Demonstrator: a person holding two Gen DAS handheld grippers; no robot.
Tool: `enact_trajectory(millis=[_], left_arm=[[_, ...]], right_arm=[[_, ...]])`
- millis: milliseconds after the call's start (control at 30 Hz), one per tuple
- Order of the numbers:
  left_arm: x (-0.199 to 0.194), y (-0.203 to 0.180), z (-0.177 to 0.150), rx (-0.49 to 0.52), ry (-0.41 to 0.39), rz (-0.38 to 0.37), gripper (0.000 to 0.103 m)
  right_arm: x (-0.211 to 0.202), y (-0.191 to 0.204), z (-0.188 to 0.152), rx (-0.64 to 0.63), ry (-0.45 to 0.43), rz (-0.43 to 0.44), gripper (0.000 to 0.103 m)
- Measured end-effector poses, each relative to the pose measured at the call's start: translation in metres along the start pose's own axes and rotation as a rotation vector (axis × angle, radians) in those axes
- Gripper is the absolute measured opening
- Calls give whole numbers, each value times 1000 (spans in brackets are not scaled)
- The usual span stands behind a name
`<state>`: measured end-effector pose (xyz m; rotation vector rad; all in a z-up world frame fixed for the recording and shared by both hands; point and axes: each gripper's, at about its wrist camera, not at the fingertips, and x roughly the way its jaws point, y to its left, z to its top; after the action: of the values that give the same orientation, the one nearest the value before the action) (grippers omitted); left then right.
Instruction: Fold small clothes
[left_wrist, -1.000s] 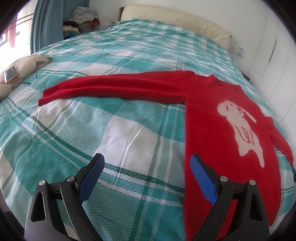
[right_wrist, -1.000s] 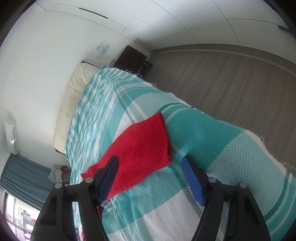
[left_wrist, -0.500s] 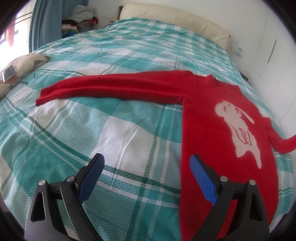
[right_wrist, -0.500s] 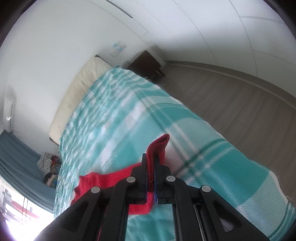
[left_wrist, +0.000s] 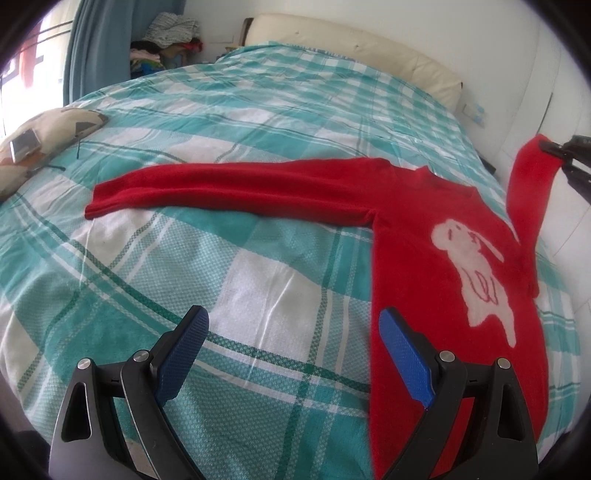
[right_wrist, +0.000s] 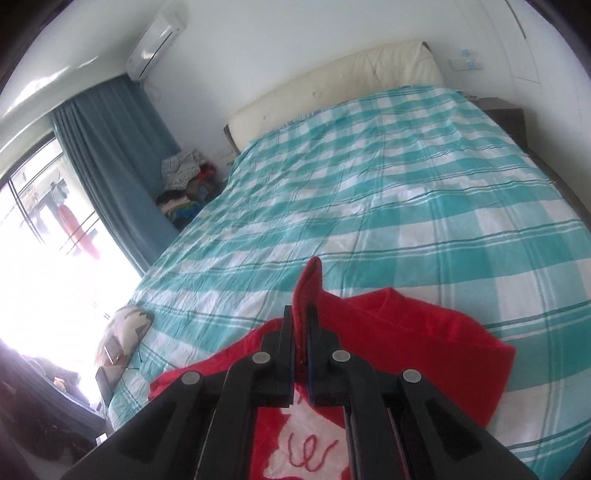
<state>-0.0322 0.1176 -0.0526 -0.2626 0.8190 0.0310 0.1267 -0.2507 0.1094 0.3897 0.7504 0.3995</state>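
A small red sweater (left_wrist: 417, 236) with a white animal motif (left_wrist: 476, 273) lies face up on the checked bed. One sleeve (left_wrist: 229, 188) stretches flat to the left. The other sleeve (left_wrist: 524, 184) is lifted off the bed, its cuff pinched in my right gripper (left_wrist: 546, 146) at the right edge of the left wrist view. In the right wrist view that gripper (right_wrist: 302, 314) is shut on the red cuff (right_wrist: 308, 280), above the sweater body (right_wrist: 424, 343). My left gripper (left_wrist: 291, 347) hovers open above the bed beside the sweater's lower left edge, holding nothing.
The bed has a teal and white checked cover (left_wrist: 229, 280) and a cream headboard (left_wrist: 354, 48). A patterned cushion (left_wrist: 40, 147) with a phone on it lies at the left. A clothes pile (right_wrist: 184, 184) and blue curtain (right_wrist: 114, 162) stand by the window.
My right gripper closed on the sleeve cuff, lifted it off the bed and swung it over the sweater body, rolling as it went. My left gripper stayed put and open.
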Motion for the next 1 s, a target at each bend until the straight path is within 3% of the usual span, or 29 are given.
enact_trajectory(millis=[67, 100, 133, 233, 400, 633, 800, 1000], left_arm=[[1, 0, 0, 2, -3, 9, 94], [1, 0, 1, 4, -4, 14, 94], [1, 1, 1, 4, -5, 17, 95], [2, 3, 1, -7, 3, 12, 95], [4, 1, 1, -11, 24, -11, 95], [9, -7, -4, 19, 44, -2, 95], [10, -12, -5, 35, 44, 1, 95], [10, -9, -6, 27, 50, 4, 95]], right_arm=[[42, 3, -16, 51, 97, 74, 9], [59, 1, -25, 84, 146, 120, 19], [71, -1, -31, 119, 165, 154, 34], [72, -9, -46, 166, 152, 197, 49], [35, -47, -64, 146, 109, 46, 58], [-25, -115, -133, -99, 109, -310, 61], [-58, -145, -166, -91, 115, -363, 61], [-83, -159, -198, -51, 29, -440, 61]])
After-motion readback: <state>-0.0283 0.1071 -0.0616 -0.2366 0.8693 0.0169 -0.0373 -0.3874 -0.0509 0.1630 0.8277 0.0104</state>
